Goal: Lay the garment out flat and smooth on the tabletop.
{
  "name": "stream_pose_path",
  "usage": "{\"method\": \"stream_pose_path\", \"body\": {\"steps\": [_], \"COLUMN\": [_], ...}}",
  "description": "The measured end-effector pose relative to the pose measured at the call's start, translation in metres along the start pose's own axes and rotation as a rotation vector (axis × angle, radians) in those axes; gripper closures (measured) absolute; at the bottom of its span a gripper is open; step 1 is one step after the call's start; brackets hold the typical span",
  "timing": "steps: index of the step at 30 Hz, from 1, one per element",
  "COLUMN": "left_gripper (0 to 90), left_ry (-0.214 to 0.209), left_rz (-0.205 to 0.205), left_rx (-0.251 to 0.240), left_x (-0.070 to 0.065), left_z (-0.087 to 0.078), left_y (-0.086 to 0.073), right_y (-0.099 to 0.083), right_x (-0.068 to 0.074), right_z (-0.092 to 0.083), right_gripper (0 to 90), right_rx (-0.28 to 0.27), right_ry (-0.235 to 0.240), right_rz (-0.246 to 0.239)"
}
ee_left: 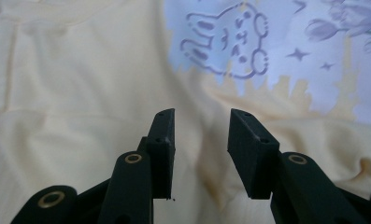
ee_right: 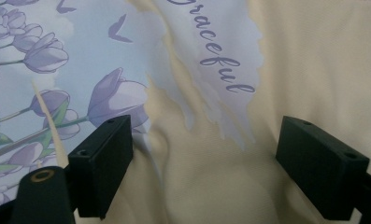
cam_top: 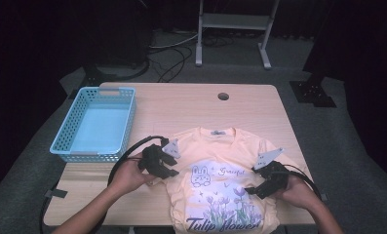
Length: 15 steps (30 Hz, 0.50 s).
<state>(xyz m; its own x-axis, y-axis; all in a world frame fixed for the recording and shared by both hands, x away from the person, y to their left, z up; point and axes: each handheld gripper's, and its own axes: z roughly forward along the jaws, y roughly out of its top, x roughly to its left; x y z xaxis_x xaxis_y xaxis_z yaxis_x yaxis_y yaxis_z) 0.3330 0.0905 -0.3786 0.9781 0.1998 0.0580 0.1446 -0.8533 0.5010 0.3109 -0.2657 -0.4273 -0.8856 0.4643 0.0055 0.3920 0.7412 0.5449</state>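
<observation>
A pale yellow T-shirt (cam_top: 220, 165) lies face up on the front half of the table, collar toward the far side. Its print has a rabbit (ee_left: 230, 44), purple tulips (ee_right: 113, 98) and the word "Graceful". My left gripper (cam_top: 171, 171) sits at the shirt's left edge near the sleeve. In the left gripper view the left gripper (ee_left: 202, 114) has its jaws apart over wrinkled cloth, nothing between them. My right gripper (cam_top: 253, 187) rests at the shirt's right side. In the right gripper view the right gripper (ee_right: 206, 126) stands wide open above the print, pads clear of the fabric.
A light blue plastic basket (cam_top: 96, 124) stands empty at the table's left. The wooden table (cam_top: 191, 105) has a round cable hole (cam_top: 223, 96) near its far edge. A metal stand (cam_top: 232, 29) and cables are on the floor behind.
</observation>
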Motion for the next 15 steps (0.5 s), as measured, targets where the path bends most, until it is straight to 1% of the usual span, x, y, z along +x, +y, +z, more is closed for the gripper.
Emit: {"method": "stream_pose_path", "body": {"steps": [1,5,8,10,11,13,14,15], "left_gripper": [61.1,59.9,58.6,57.8,57.8,57.1,56.8,56.7], "left_ry": [-0.011,-0.060,-0.084,-0.101,-0.107,-0.107,-0.109,-0.108], "left_rz": [0.006,0.007,0.009,-0.003,-0.002,0.001,-0.005,0.003], "left_rx": [0.005,0.010,0.011,0.013,0.017,0.035,0.039,0.043], "left_x": [-0.002,-0.010,-0.016,-0.020,-0.021,-0.023,-0.024,-0.023], "left_z": [0.004,0.020,0.028,0.033,0.035,0.039,0.041,0.041], "left_y": [0.002,0.008,0.011,0.012,0.013,0.012,0.011,0.011], "right_y": [0.000,-0.001,-0.002,-0.002,-0.002,0.000,0.000,0.001], "right_x": [0.000,0.001,0.001,0.001,0.001,0.002,0.002,0.003], "right_z": [0.000,0.000,0.000,0.001,0.001,0.002,0.002,0.003], "right_gripper": [17.6,17.3,16.7,15.6,15.1,13.6,12.6,11.8], "right_rx": [-0.001,-0.010,-0.015,-0.015,-0.012,-0.006,-0.003,0.002], "right_ry": [0.000,-0.002,-0.002,-0.002,-0.002,-0.003,-0.003,-0.002], "right_rz": [0.000,0.003,0.002,0.000,0.002,0.001,0.004,0.003]}}
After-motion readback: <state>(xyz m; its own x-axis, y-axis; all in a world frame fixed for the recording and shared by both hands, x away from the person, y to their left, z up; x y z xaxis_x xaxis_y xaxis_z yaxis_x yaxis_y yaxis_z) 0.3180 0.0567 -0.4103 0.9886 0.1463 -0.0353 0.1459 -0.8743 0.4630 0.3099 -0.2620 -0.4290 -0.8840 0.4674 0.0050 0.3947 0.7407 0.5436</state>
